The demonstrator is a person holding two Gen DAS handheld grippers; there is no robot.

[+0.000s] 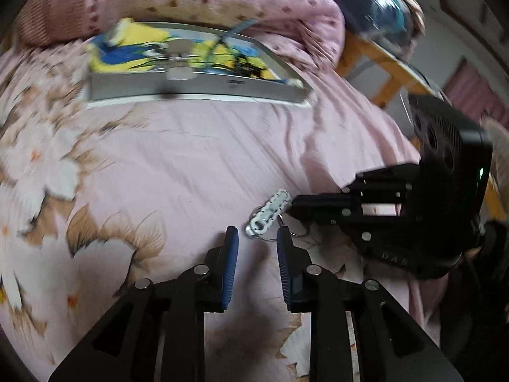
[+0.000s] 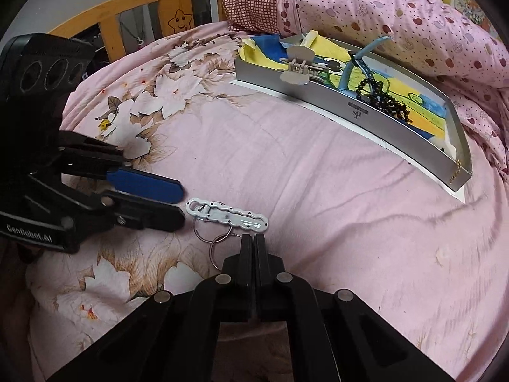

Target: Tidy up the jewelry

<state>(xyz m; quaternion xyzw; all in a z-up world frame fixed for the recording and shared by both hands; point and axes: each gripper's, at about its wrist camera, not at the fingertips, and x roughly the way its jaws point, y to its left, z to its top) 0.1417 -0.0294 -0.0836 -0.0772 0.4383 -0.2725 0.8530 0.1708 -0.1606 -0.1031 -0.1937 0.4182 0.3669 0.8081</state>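
A white key clip (image 2: 227,215) with metal rings (image 2: 219,250) lies flat on the pink flowered sheet of a bed (image 2: 286,159), in front of both tools. The right gripper (image 2: 253,242) points down at the sheet just beside the near edge of the clip, its two black fingers (image 2: 245,254) pressed together with no gap; the tips sit at the ring that hangs from the clip, and whether the ring is pinched between them cannot be told. The left gripper (image 1: 257,238) comes in from the other side with its blue-padded fingers (image 1: 231,248) a little apart, and the end of the clip lies just ahead of the gap between them, not gripped. In the left wrist view the right gripper's tips touch or nearly touch the far end of the clip (image 1: 268,212). Further back on the bed stands a shallow grey tray (image 2: 366,117) lined with a yellow and blue drawing. A beige hair claw (image 2: 297,63) is clipped over the tray's near wall, a string of black beads (image 2: 380,98) drapes across that same wall, and a light blue band (image 2: 359,60) arches inside. Behind the tray lies a pink dotted quilt (image 2: 381,9), and a wooden bed rail (image 2: 136,6) runs along the far left.
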